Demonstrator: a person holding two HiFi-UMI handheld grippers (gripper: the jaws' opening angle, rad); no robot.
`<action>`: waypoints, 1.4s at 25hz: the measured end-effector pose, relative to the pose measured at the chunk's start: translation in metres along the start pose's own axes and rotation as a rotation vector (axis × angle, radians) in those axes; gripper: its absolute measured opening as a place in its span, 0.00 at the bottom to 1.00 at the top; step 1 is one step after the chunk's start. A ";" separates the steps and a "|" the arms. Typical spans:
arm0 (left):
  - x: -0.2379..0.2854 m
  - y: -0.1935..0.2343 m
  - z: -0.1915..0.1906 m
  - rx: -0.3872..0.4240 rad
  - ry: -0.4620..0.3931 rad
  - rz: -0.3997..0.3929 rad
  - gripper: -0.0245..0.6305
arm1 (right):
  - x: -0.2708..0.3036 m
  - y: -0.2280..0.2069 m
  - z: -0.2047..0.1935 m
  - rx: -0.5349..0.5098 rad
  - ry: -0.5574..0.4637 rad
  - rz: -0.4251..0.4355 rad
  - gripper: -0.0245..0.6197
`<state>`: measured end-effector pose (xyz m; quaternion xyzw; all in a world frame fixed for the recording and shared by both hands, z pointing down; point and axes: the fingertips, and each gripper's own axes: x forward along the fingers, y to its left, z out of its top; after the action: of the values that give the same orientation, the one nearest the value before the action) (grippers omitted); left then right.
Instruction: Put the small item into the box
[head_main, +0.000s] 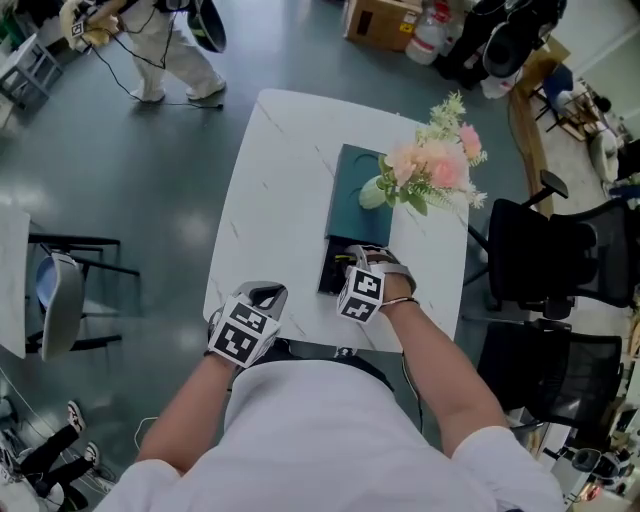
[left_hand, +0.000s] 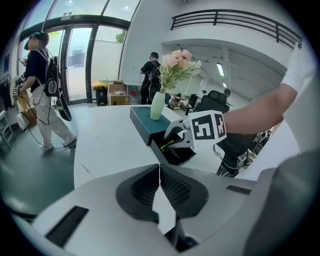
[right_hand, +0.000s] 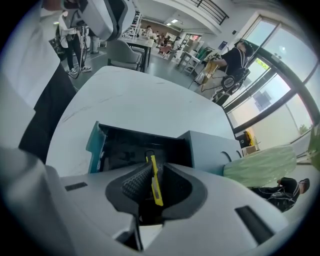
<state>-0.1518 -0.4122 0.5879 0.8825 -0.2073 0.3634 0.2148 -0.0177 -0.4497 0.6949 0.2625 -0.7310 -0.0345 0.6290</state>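
Small yellow item (right_hand: 156, 187) held at the open box (right_hand: 212, 147)
The thin strip is clamped between the jaws of the right gripper (right_hand: 151, 171), just over the box's black drawer (right_hand: 125, 150); placing is judged in hand, so lowering and release are called for next. The left gripper (left_hand: 160, 186) is seen closed on nothing beside the table (head_main: 280, 180)

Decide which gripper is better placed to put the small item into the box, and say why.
Right. The right gripper has its jaws shut on the thin yellow item, at the open compartment of the box. The left gripper is shut, empty, and off to the side over the table.
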 end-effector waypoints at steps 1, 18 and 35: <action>0.001 -0.001 -0.001 -0.003 0.004 0.001 0.06 | -0.002 0.001 0.001 -0.001 -0.006 0.003 0.16; 0.010 -0.066 0.034 -0.042 -0.086 0.077 0.06 | -0.135 0.007 -0.030 0.561 -0.408 0.045 0.16; -0.027 -0.160 0.004 -0.073 -0.156 0.164 0.06 | -0.212 0.073 -0.062 0.801 -0.678 0.161 0.06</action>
<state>-0.0842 -0.2773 0.5292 0.8797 -0.3079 0.3023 0.1997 0.0304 -0.2792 0.5444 0.3993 -0.8671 0.2129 0.2083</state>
